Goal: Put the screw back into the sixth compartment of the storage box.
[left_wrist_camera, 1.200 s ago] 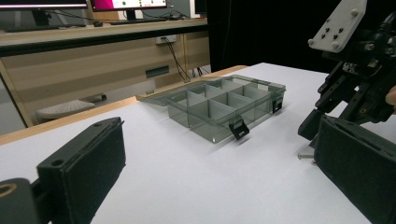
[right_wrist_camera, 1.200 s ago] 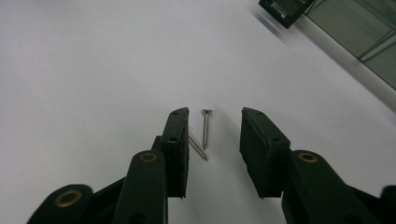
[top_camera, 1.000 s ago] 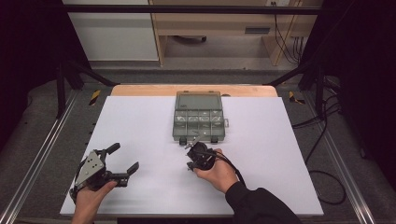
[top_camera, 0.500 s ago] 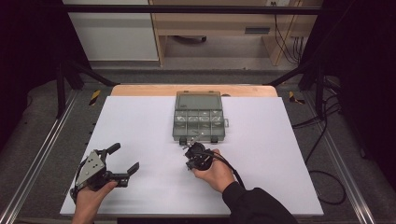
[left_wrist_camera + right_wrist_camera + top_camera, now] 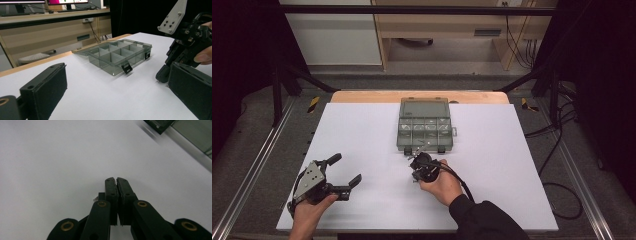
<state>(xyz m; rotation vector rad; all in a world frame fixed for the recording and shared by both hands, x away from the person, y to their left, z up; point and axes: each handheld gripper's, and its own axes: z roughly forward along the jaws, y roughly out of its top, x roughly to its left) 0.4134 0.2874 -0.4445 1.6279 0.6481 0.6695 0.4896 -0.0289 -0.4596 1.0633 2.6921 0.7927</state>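
Right hand-held gripper [image 5: 418,161] sits low over the bench [image 5: 362,130], tips aimed at the near edge of the compartment box [image 5: 426,131]; its jaws have just been closing and now stand pressed together, pads face to face, nothing visible between them in the right gripper view [image 5: 116,180]. A tiny pale speck lies on the white surface just beside the left side of those jaws; too small to tell what it is. The box is just ahead of the right hand-held gripper, close but apart from it: translucent grey, lid swung open flat on its far side, two rows of compartments, two dark latches hanging off the near wall. In the left gripper view the box [image 5: 117,56] lies ahead and slightly right of the left jaws, with the right hand-held gripper [image 5: 162,77] beside its near corner, tip down at the surface and its grey three-cornered plate on top. Left hand-held gripper [image 5: 344,170] is well apart from the box, off to the left of the right one, jaws wide and holding nothing, resting just over the bench in the person's left hand [image 5: 309,212]. Right hand [image 5: 442,182] wraps the right gripper body, cable trailing back over the dark sleeve.
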